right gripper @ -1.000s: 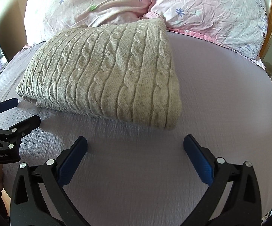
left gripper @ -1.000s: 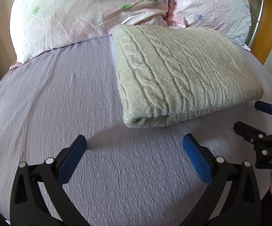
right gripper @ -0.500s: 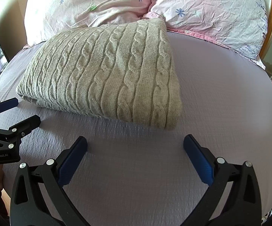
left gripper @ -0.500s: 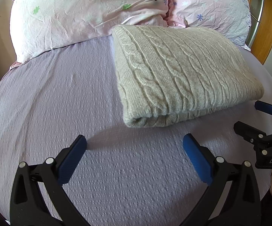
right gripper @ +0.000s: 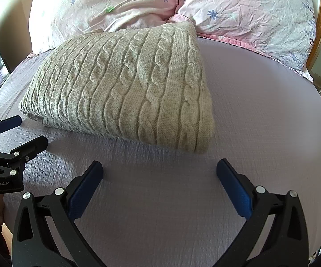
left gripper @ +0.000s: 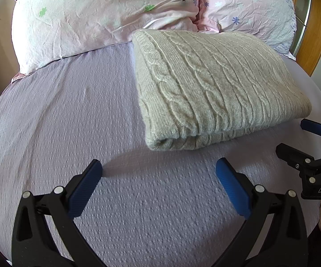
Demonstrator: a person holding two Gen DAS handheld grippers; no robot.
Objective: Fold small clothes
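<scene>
A beige cable-knit sweater (left gripper: 216, 89) lies folded into a thick rectangle on the lilac bed sheet (left gripper: 71, 122), its far edge against the pillows; it also shows in the right wrist view (right gripper: 127, 89). My left gripper (left gripper: 159, 178) is open and empty, a short way in front of the sweater's near left corner. My right gripper (right gripper: 160, 178) is open and empty, in front of the sweater's near right corner. Each gripper shows in the other's view, the right one (left gripper: 293, 140) and the left one (right gripper: 29, 133), beside the sweater's near edge.
Two pink flowered pillows (left gripper: 107, 15) (right gripper: 249, 15) lie at the head of the bed behind the sweater. A wooden headboard frame (left gripper: 316, 29) stands at the far right. Bare sheet lies to the sweater's left (left gripper: 60, 111) and right (right gripper: 260, 111).
</scene>
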